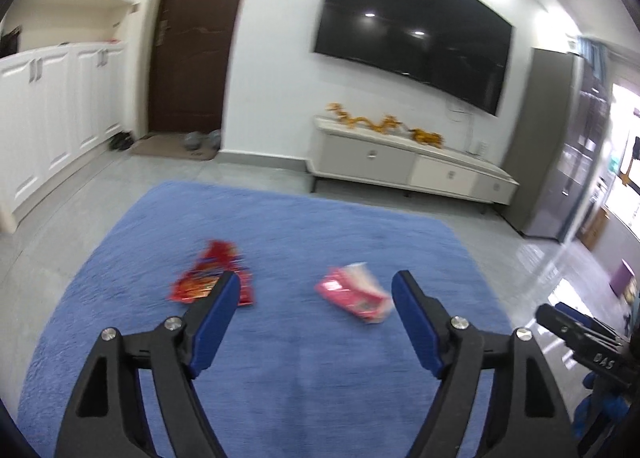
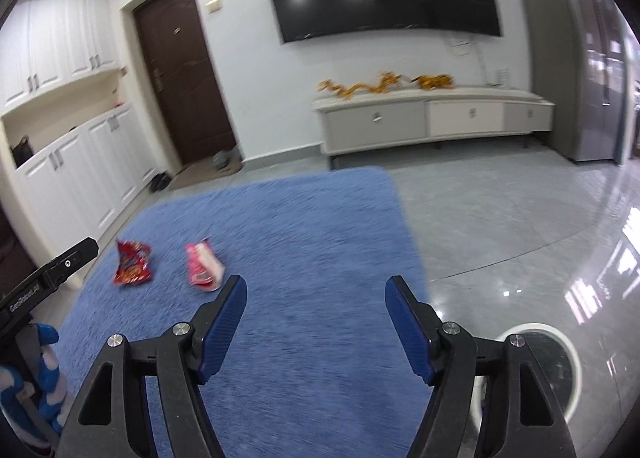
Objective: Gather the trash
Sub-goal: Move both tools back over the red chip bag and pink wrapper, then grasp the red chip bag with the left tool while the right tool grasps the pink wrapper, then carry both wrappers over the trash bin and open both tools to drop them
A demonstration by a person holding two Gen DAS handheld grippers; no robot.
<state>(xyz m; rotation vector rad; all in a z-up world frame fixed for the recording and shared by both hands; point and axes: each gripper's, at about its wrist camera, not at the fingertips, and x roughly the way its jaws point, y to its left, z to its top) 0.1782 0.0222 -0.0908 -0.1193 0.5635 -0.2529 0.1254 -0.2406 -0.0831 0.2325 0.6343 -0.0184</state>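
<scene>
Both grippers stood empty, jaws spread apart with nothing between the blue pads. From its own camera, the left gripper hung above a blue rug, tilted downward, probably so the fingers could drop onto litter lying flat. The right gripper pointed the same way over the rug's right part, and just under its right finger sat a round white-rimmed bin on the tiled floor, seemingly kept close so pickings could be dropped in quickly.

Just beyond the left fingertips lay the trash, two items apart from each other on the rug: a red snack wrapper, partly hidden behind the left finger, and a crumpled pink wrapper nearer the right finger. Neither was touched. I judged the pink one the easier first target, being more central between the jaws.

Farther off stood a low white TV cabinet against the wall, under a large dark television, with a brown door to the left.
</scene>
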